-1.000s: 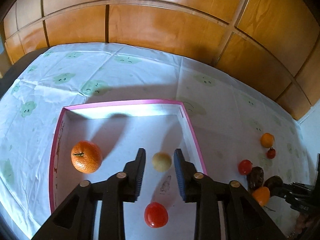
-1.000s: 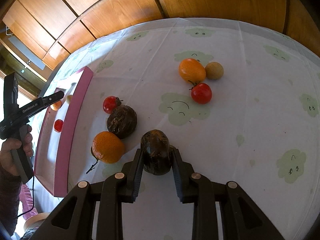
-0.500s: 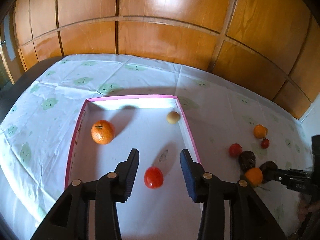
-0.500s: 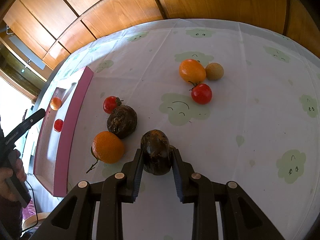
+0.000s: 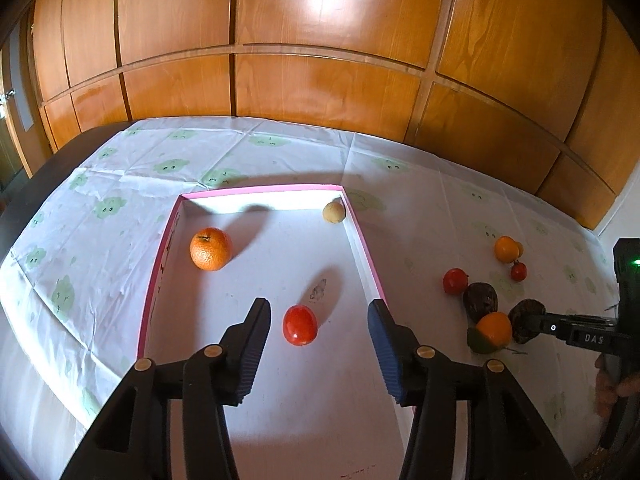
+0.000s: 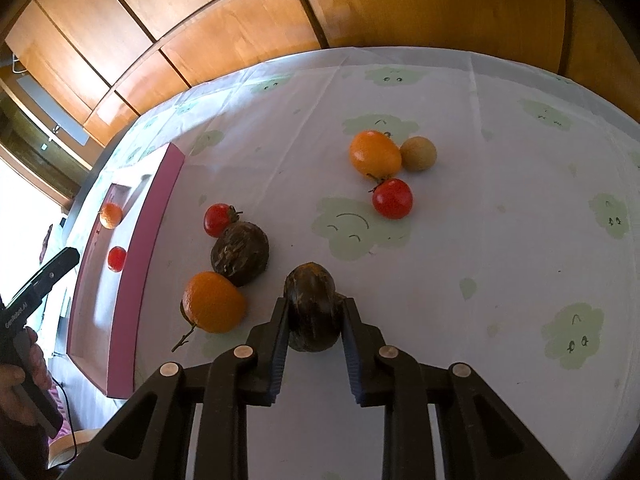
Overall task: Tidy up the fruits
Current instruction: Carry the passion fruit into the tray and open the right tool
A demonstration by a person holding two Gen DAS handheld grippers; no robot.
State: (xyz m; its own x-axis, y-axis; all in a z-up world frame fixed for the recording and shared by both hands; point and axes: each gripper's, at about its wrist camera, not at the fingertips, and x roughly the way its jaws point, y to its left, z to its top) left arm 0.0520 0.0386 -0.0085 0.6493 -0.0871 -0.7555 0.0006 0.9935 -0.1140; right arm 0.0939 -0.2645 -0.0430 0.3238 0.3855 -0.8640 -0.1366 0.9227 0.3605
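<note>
Pink-rimmed and white inside, a shallow tray [image 5: 362, 240] sits on a tabletop [image 6: 500, 208] spread with a cloth of green cloud faces, holding an orange [image 5: 211, 249], a red tomato [image 5: 300, 325] and a small tan fruit [image 5: 333, 212] in its far right corner. The left hand-held gripper [image 5: 319, 322] hovers over the tray, its jaws opening with nothing gripped; the tomato lies on the tray floor beneath the gap. To the right of the tray, the right hand-held gripper [image 6: 314, 322] is clamped tight on a dark brown fruit [image 6: 310, 300]. Near it lie a second dark fruit [image 6: 240, 253] touching a tomato [image 6: 217, 220], and an orange fruit with a stem [image 6: 214, 302]. Farther off sit an orange fruit [image 6: 375, 153], a tan fruit [image 6: 418, 153] and another tomato [image 6: 392, 198].
</note>
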